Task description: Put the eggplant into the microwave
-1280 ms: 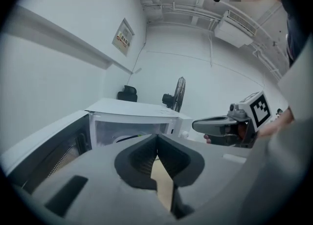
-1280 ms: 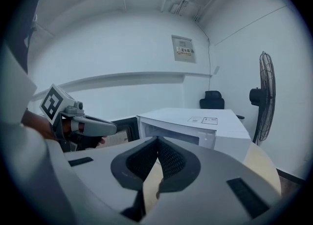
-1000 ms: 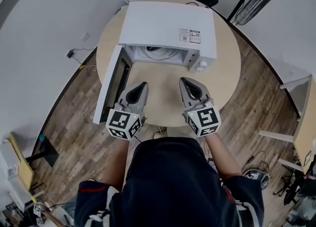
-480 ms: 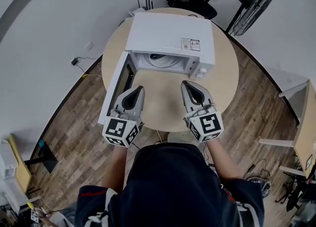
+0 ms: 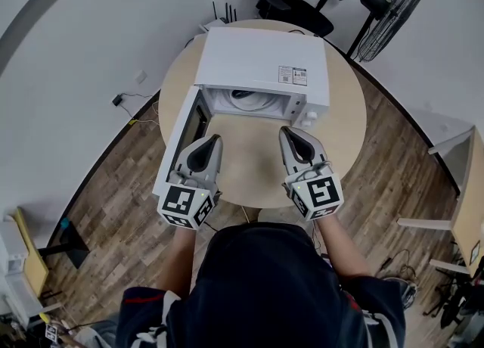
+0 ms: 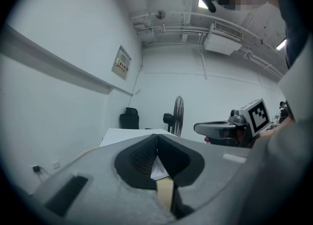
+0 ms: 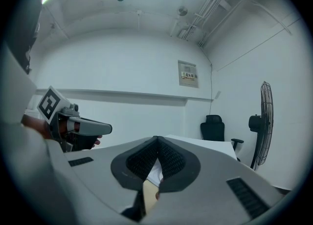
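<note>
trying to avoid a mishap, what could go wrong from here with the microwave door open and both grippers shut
1. The microwave's open door hangs out at the table's edge, close beside the left gripper; a sideways move could knock it.
2. No eggplant shows in any view, and the left gripper and the right gripper are both shut and empty, so there may be nothing to load.

Your right gripper (image 7: 156, 138) has its jaws pressed together, nothing between them. Just beyond them you're seeing the flat white top of the microwave (image 7: 205, 144). Your left gripper (image 7: 105, 129) hangs level at the left. At the right stand a black office chair (image 7: 212, 127) and a fan (image 7: 262, 121).
</note>
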The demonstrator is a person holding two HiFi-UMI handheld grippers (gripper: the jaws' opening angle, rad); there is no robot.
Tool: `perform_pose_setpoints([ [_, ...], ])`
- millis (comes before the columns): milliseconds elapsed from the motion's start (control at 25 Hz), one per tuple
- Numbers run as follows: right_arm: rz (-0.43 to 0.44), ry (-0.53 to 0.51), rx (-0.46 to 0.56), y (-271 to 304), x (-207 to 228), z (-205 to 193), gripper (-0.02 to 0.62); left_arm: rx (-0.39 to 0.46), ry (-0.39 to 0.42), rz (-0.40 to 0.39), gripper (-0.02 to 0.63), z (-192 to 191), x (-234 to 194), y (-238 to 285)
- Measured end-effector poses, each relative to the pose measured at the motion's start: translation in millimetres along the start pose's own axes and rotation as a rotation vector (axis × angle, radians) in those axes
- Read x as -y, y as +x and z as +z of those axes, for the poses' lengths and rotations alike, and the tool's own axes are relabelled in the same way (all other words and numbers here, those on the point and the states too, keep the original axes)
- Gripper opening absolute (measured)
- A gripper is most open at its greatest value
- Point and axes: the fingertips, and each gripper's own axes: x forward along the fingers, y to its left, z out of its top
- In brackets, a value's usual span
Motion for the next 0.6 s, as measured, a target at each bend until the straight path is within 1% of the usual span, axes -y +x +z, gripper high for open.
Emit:
perform_pose_setpoints([
  [320,0.022,0.01,0.001,3.7,-1.6,0.3,0.011,0.001,0.01,0.013,0.017,0.5,3.2,2.5],
  [600,0.045,0.016,0.006,5.8,-4.4,-0.2,0.011,0.01,-0.002,0.018,0.017,1.0,4.5,2.7],
])
